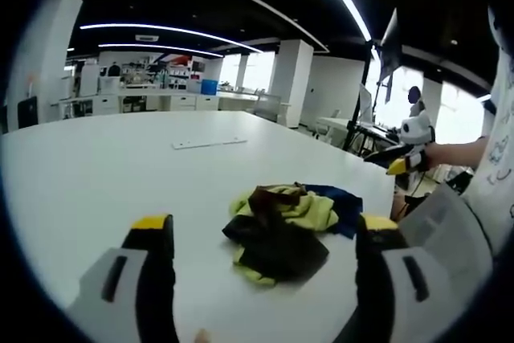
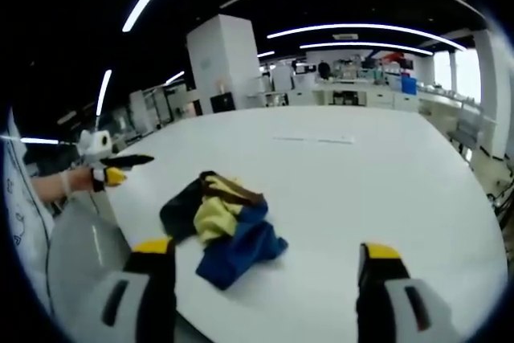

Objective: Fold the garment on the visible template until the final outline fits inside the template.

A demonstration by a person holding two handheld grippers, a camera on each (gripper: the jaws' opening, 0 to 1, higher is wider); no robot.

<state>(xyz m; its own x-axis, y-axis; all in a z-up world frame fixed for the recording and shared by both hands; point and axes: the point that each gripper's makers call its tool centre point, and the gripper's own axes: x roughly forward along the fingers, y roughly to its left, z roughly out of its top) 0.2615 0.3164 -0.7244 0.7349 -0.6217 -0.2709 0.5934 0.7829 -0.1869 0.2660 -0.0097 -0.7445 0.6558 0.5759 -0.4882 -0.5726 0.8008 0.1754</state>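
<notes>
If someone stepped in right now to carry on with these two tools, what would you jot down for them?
Left hand-held gripper: open, holding nothing, aimed at the garment from nearby.
Right hand-held gripper: open, holding nothing, facing the garment from the other side.
Garment: a crumpled heap of yellow, dark brown and blue cloth on the white table, near its edge.
Template: I cannot make one out; a thin flat strip lies farther along the table.
Done: no folding yet.
Left: spread the garment flat, fold it, check the outline fits.
</notes>
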